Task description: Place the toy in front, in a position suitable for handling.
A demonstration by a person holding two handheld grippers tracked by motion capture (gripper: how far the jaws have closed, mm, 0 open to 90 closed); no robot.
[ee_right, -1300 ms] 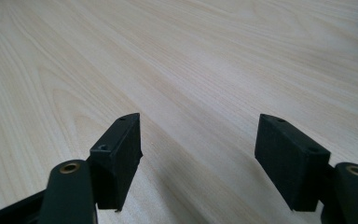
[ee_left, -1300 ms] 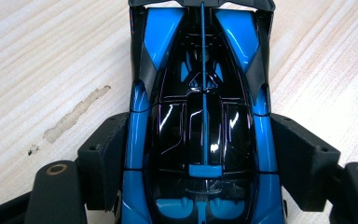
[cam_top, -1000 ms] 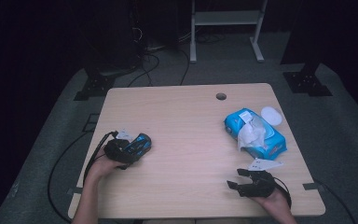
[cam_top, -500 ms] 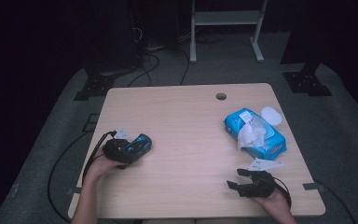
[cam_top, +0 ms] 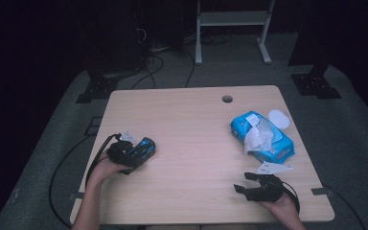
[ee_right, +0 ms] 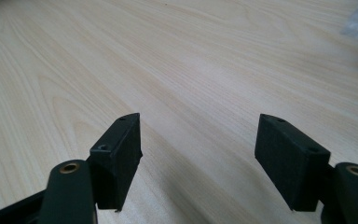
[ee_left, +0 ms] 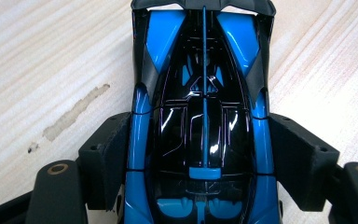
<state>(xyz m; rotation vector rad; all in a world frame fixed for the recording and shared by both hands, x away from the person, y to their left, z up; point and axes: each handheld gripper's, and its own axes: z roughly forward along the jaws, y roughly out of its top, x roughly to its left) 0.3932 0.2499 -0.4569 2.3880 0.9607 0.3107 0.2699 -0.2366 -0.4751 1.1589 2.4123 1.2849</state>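
Near the left edge of the bench [cam_top: 191, 129], a blue and black toy car [ee_left: 203, 116] sat gripped between the pads of the left hand-held gripper [cam_top: 141, 151]. Well apart, the right hand-held gripper [cam_top: 243, 183] stood wide, holding nothing. A blue wipes pack [cam_top: 263, 139] lay beyond it.

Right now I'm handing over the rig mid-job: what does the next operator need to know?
Left tongs: shut on the blue toy car, which rests on the table at its left side.
Right tongs: open, nothing between them, low over the table's near right corner.
Wipes pack: right side, one wipe sticking out, its lid beside it.
Done: car gripped.
Left: probably pull a wipe with the right tongs and clean the car.
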